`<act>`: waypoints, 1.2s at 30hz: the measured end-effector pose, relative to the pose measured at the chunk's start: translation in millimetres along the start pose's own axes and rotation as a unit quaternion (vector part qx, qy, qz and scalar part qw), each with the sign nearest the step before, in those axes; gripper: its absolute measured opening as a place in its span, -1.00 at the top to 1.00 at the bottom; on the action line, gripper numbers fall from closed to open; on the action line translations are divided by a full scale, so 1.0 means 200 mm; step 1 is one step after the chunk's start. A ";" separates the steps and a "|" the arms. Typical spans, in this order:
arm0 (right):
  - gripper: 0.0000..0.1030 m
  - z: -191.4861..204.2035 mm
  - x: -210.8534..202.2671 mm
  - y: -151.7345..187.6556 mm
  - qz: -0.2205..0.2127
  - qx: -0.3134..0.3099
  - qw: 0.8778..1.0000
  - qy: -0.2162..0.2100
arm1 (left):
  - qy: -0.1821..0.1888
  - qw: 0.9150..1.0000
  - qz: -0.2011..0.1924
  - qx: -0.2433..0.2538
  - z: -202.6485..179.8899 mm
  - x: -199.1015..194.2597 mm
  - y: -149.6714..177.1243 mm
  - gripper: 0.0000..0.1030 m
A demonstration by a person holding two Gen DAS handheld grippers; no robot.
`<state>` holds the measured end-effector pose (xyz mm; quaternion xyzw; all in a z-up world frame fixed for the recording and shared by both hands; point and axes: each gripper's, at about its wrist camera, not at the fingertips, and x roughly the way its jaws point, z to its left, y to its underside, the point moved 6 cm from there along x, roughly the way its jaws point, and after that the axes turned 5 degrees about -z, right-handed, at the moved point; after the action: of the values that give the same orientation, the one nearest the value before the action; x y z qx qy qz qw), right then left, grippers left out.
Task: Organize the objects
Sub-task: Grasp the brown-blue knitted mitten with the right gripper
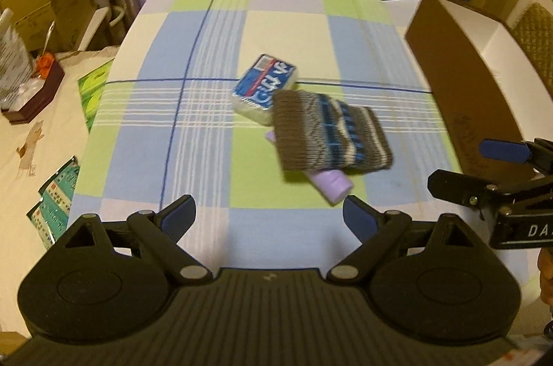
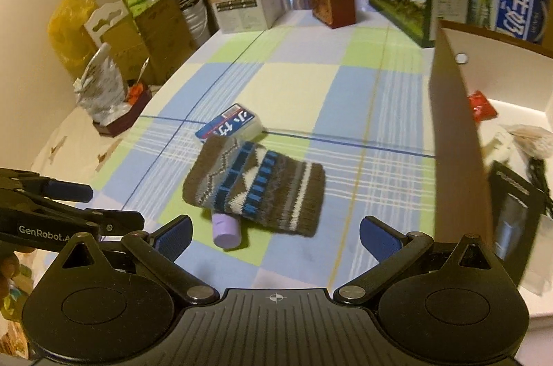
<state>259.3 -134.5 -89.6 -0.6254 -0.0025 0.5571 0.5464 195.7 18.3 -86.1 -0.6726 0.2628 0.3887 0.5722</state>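
Both grippers, left (image 1: 269, 217) and right (image 2: 276, 236), jaws spread, empty; knitted pouch (image 2: 257, 191) overlaps purple tube (image 2: 226, 229), tissue pack (image 2: 230, 125).

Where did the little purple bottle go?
The purple bottle lies on the checked tablecloth, mostly tucked under the knitted sock, just ahead of both open grippers.

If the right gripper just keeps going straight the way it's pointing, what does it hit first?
Probably the knitted sleeve. The right gripper is open and aimed at it, with bare tablecloth in between. The purple tube poking out beneath sits slightly left of that line. Depth is hard to judge.
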 end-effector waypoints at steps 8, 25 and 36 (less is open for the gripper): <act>-0.90 0.07 0.19 -0.02 0.005 -0.048 0.999 -0.024 | -0.022 1.000 0.017 -0.013 0.10 0.10 0.02 -0.75; 0.16 0.13 0.49 0.04 0.033 -0.107 0.993 -0.048 | -0.041 0.998 0.045 -0.034 0.23 0.26 0.03 -0.75; 0.92 -0.14 0.36 -0.14 -0.034 0.069 0.996 -0.035 | -0.006 0.998 0.048 -0.029 0.12 0.34 0.02 -0.74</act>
<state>321.9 -98.4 -126.5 -0.5658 -0.0046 0.5587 0.6064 224.7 46.3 -144.9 -0.6735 0.2799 0.4270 0.5345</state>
